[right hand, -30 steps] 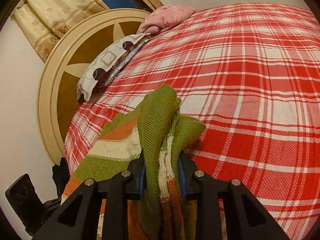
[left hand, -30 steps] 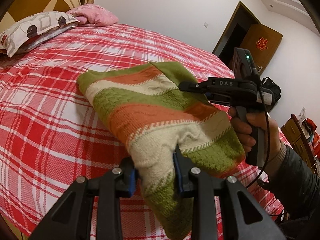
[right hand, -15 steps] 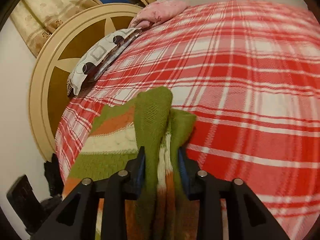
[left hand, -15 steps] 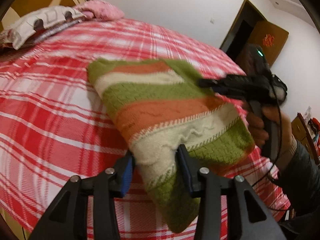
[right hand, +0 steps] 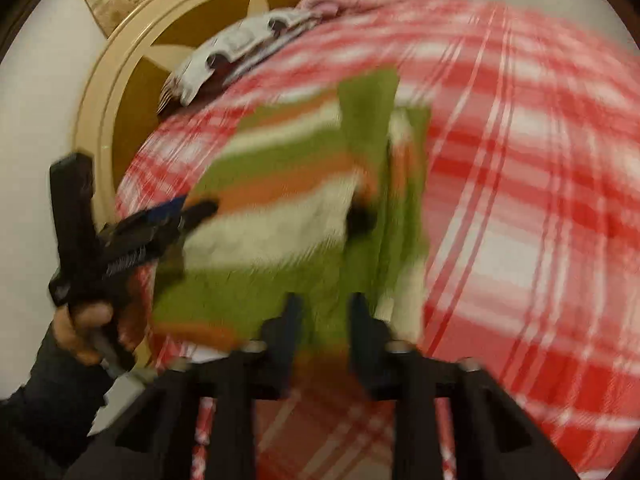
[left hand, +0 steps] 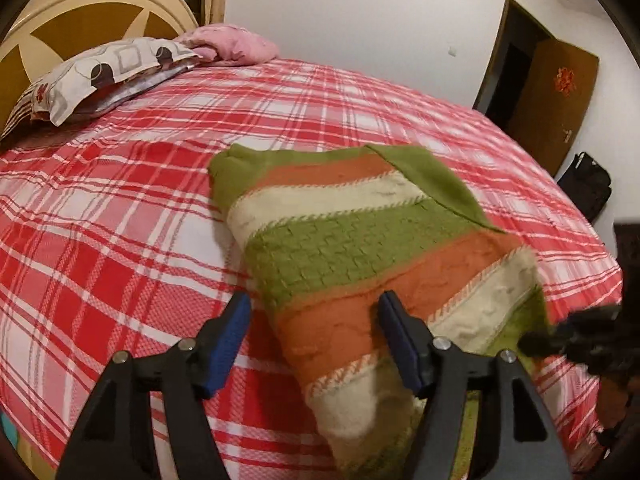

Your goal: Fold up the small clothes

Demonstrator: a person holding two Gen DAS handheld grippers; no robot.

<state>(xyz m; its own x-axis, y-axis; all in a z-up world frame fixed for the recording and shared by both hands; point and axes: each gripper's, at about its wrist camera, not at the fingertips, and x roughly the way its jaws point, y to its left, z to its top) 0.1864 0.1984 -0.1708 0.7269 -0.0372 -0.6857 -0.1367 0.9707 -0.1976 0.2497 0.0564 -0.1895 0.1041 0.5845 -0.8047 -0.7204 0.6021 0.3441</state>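
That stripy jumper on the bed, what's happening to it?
A person with a two-finger gripper in each hand is folding a small green, orange and cream striped knitted jumper on the red-and-white checked bedspread. It now lies folded. The left gripper is opening its jaws, pads clear of the knit. The right gripper looks blurred and holds nothing.

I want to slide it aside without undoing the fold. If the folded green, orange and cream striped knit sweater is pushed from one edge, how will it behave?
The green, orange and cream striped knit sweater will probably bunch rather than slide: it looks soft and thick. The red plaid bedspread is cloth too, so it likely drags. The loose green flap on top may flip open.
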